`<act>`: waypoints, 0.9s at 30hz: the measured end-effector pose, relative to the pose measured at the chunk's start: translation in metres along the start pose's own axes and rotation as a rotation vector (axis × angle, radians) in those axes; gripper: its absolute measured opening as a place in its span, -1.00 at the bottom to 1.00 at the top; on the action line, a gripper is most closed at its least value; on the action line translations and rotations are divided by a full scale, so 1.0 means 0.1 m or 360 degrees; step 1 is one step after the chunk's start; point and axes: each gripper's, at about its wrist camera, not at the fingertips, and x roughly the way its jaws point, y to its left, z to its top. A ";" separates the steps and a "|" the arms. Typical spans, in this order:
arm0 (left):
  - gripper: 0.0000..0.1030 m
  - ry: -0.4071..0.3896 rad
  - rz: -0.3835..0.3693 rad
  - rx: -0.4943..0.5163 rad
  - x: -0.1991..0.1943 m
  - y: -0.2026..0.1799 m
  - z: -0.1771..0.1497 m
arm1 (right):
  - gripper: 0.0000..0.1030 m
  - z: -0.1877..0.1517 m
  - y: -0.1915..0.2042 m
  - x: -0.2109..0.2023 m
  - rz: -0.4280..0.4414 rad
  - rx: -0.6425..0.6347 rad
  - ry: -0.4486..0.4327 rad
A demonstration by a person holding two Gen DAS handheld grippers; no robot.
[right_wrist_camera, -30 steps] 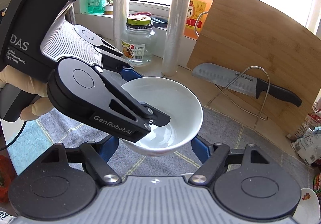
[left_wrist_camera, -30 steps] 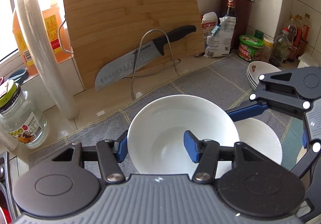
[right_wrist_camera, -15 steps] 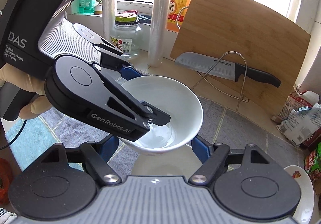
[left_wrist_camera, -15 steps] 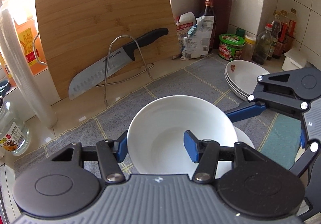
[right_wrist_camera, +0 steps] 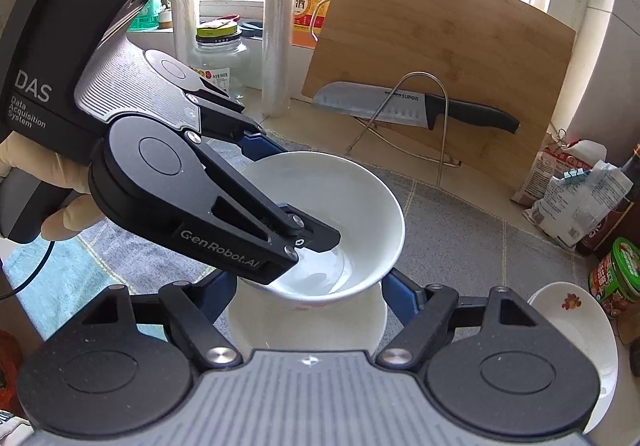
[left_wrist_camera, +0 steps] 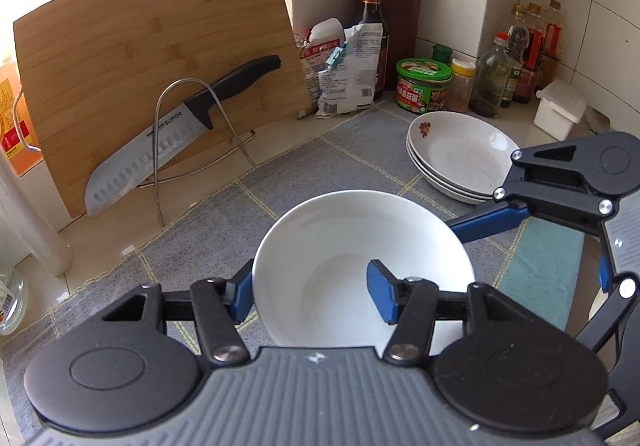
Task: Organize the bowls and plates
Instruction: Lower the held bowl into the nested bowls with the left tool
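A plain white bowl (left_wrist_camera: 340, 246) (right_wrist_camera: 340, 198) hangs just above the grey mat (left_wrist_camera: 320, 166). My left gripper (left_wrist_camera: 312, 294) (right_wrist_camera: 288, 194) is shut on its rim, one finger inside and one outside. My right gripper (right_wrist_camera: 308, 286) straddles the same bowl lower down, with its blue pads against the outer wall. One of its fingers (left_wrist_camera: 488, 222) reaches behind the bowl in the left wrist view. Directly below, a second white bowl (right_wrist_camera: 304, 326) sits on the mat, mostly hidden. A stack of flowered white plates (left_wrist_camera: 460, 150) (right_wrist_camera: 576, 326) rests to the right.
A bamboo cutting board (left_wrist_camera: 160, 66) leans at the back with a big knife (left_wrist_camera: 160, 150) on a wire stand. Bottles, a green-lidded tub (left_wrist_camera: 424, 86), food bags and a knife block crowd the corner. Film rolls (right_wrist_camera: 276, 46) and a glass jar (right_wrist_camera: 220, 58) stand by the window. A gloved hand (right_wrist_camera: 68, 214) holds the left gripper.
Both grippers have carried the white bowl to the right, toward the plates. The second bowl, earlier showing beside it, now lies under it.
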 end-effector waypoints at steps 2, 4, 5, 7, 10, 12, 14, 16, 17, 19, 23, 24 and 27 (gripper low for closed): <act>0.09 0.0001 -0.0016 0.0008 0.01 -0.04 0.00 | 0.61 -0.03 -0.01 0.00 -0.0002 0.0020 0.0012; 0.10 0.0009 -0.0031 0.0012 0.03 -0.07 -0.01 | 0.61 -0.05 -0.03 -0.01 0.0002 0.0037 0.0022; 0.10 0.0013 -0.0035 0.0011 0.04 -0.08 -0.01 | 0.61 -0.06 -0.03 -0.01 0.0004 0.0047 0.0026; 0.10 0.0017 -0.0040 0.0019 0.06 -0.11 -0.02 | 0.61 -0.09 -0.04 -0.03 0.0008 0.0062 0.0033; 0.10 0.0030 -0.0052 0.0020 0.08 -0.14 -0.04 | 0.61 -0.13 -0.04 -0.02 0.0015 0.0078 0.0047; 0.10 0.0040 -0.0063 0.0019 0.09 -0.15 -0.06 | 0.61 -0.15 -0.04 -0.02 0.0019 0.0083 0.0059; 0.10 0.0051 -0.0068 0.0022 0.10 -0.17 -0.08 | 0.61 -0.17 -0.04 -0.02 0.0025 0.0087 0.0068; 0.10 0.0057 -0.0068 0.0024 0.11 -0.19 -0.10 | 0.61 -0.18 -0.04 0.00 0.0033 0.0093 0.0079; 0.10 0.0062 -0.0066 0.0023 0.12 -0.19 -0.10 | 0.61 -0.18 -0.05 0.00 0.0036 0.0095 0.0082; 0.10 0.0068 -0.0066 0.0014 0.12 -0.20 -0.11 | 0.61 -0.18 -0.04 0.01 0.0042 0.0097 0.0086; 0.10 0.0081 -0.0060 0.0007 0.14 -0.19 -0.14 | 0.61 -0.18 -0.03 0.00 0.0055 0.0096 0.0088; 0.10 0.0083 -0.0059 0.0006 0.14 -0.19 -0.15 | 0.61 -0.19 -0.03 0.01 0.0056 0.0095 0.0089; 0.10 0.0079 -0.0066 0.0000 0.15 -0.19 -0.15 | 0.61 -0.19 -0.03 0.02 0.0051 0.0088 0.0097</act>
